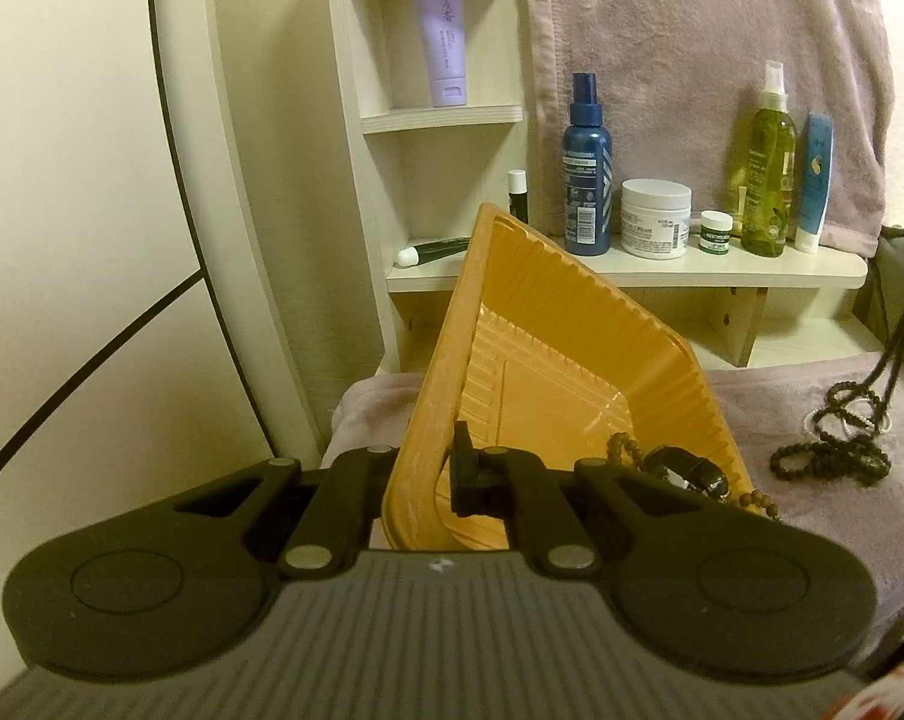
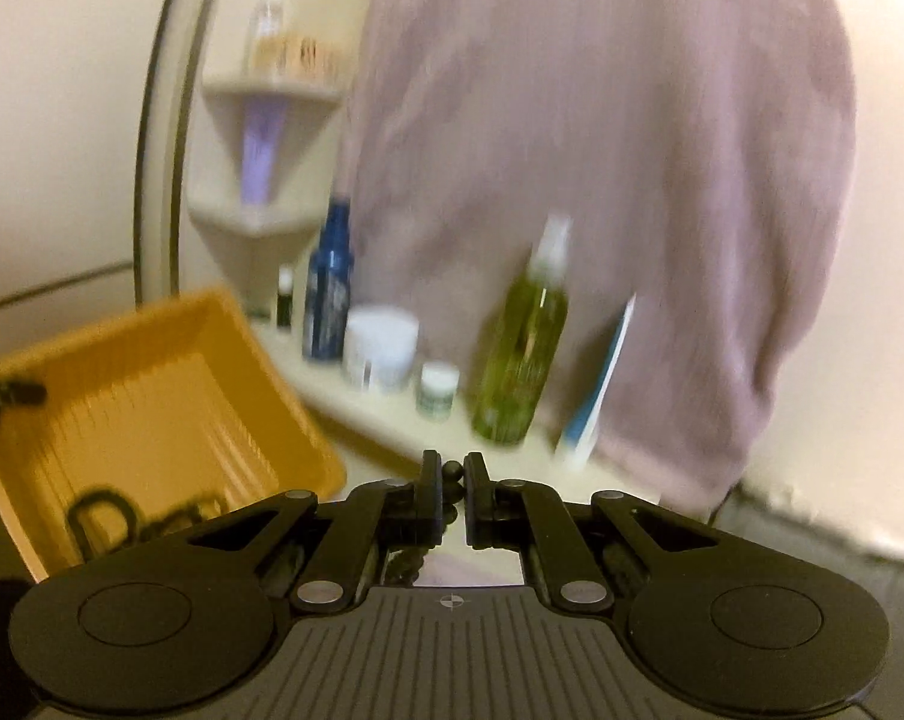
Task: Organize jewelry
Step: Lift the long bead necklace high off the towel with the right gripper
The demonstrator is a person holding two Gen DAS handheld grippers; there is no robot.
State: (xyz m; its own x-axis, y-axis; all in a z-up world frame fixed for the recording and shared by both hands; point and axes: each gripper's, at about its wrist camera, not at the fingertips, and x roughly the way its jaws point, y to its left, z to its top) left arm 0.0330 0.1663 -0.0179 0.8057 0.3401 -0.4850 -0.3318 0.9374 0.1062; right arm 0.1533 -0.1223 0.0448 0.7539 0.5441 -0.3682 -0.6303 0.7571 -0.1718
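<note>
An orange plastic tray [image 1: 548, 324] is tipped up on the pink towel, and my left gripper [image 1: 425, 468] is shut on its near rim. Low in the tray lie a brown bead bracelet [image 1: 626, 444] and a dark glossy piece [image 1: 692, 474]. A dark bead necklace [image 1: 830, 456] lies coiled on the towel to the right, with one strand rising off the upper right. My right gripper [image 2: 452, 471] is shut on dark beads of that necklace [image 2: 449, 510], lifted above the towel. The tray [image 2: 152, 396] sits to its left, blurred. A pale bead string [image 1: 812, 423] lies under the coil.
A cream shelf [image 1: 632, 273] behind holds a blue spray bottle [image 1: 587, 180], a white cream jar [image 1: 656, 216], a small green pot [image 1: 716, 231], a green spray bottle [image 1: 767, 180] and a blue tube [image 1: 815, 180]. A pink towel [image 1: 692, 60] hangs behind. A round mirror's edge [image 1: 176, 180] stands at the left.
</note>
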